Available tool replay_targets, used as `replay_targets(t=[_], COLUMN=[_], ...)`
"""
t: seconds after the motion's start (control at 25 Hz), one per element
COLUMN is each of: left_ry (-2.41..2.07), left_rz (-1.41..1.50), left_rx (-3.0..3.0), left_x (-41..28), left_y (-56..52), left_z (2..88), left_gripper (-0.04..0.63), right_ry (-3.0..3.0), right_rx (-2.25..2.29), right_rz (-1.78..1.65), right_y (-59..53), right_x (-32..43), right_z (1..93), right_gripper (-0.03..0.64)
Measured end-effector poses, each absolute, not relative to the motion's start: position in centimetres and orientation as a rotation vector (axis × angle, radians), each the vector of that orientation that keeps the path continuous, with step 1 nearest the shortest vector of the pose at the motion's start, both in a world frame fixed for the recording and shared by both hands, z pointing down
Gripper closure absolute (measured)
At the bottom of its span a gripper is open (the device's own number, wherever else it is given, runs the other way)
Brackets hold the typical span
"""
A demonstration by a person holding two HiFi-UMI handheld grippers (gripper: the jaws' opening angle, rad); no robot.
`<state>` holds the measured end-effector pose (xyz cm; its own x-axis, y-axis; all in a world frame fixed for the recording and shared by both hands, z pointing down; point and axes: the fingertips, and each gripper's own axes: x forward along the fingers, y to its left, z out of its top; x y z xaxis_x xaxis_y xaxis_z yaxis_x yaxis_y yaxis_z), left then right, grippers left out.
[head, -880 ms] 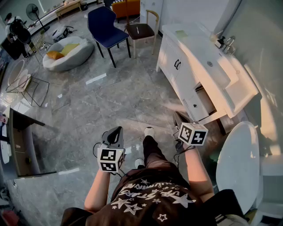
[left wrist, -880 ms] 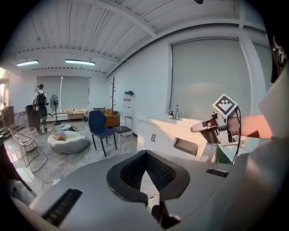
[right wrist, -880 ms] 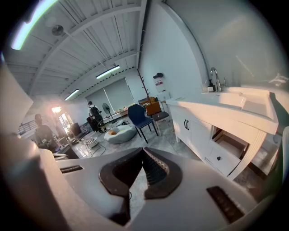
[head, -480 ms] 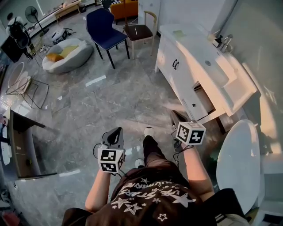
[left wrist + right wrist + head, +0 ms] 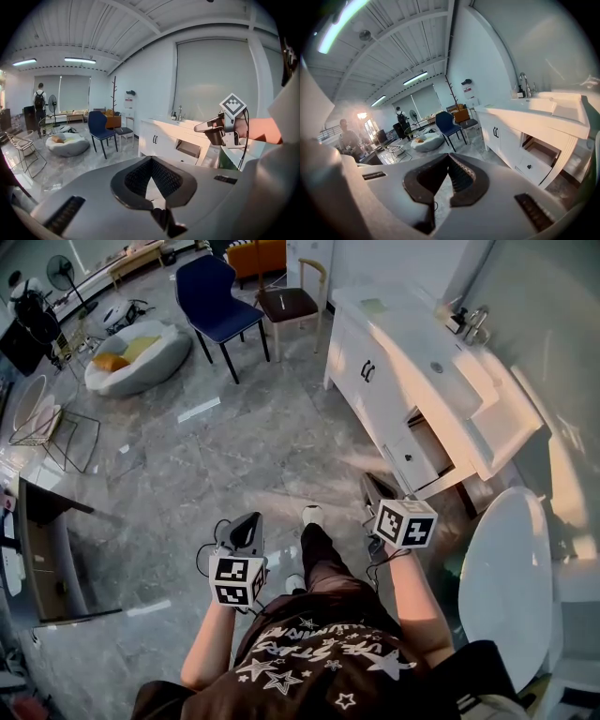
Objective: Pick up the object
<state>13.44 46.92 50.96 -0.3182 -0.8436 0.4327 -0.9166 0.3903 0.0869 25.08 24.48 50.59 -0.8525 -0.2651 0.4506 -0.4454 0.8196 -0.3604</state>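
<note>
I stand on a grey marble floor with a gripper in each hand at waist height. My left gripper [image 5: 246, 527] points forward over the floor, jaws shut with nothing between them, as the left gripper view [image 5: 151, 159] also shows. My right gripper [image 5: 374, 489] points toward the white vanity cabinet [image 5: 375, 371]. Its jaws are shut and empty in the right gripper view [image 5: 449, 157]. No single object to pick up stands out. A small bottle [image 5: 457, 322] stands by the faucet [image 5: 476, 322] on the vanity top.
The vanity has an open drawer [image 5: 424, 448] just ahead of my right gripper. A white toilet lid [image 5: 502, 587] is at my right. A blue chair [image 5: 214, 292], a wooden chair [image 5: 291, 301] and a beanbag [image 5: 131, 352] stand farther off. A dark table [image 5: 47, 549] is at the left.
The room has slid slightly upward in the head view. My right gripper has shifted a little to the left. Both grippers stay shut and empty.
</note>
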Motion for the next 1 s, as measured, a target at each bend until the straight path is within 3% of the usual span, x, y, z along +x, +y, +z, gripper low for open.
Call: replay_targets(t=[0.36,0.68,1.0], left_ry=[-2.255,-2.229,-2.203], left_rz=[0.262,0.291,0.325], left_rx=[1.521,1.504,1.497], left_x=[10.7,5.1,-2.3], left_y=[45.1,39.6,30.5], left_z=[50.1,50.7,51.1], left_gripper=[0.581,0.580,0.580], right_ry=[-2.705,-2.672,-2.596], right_rx=[0.522,0.570,0.572], right_rz=[0.676,0.667,0.724], right_y=[22.2,15.8,6.8], right_x=[22.6,16.2,8.7], right_z=[48.6,49.9,52.5], right_gripper=[0.600,0.378,0.354])
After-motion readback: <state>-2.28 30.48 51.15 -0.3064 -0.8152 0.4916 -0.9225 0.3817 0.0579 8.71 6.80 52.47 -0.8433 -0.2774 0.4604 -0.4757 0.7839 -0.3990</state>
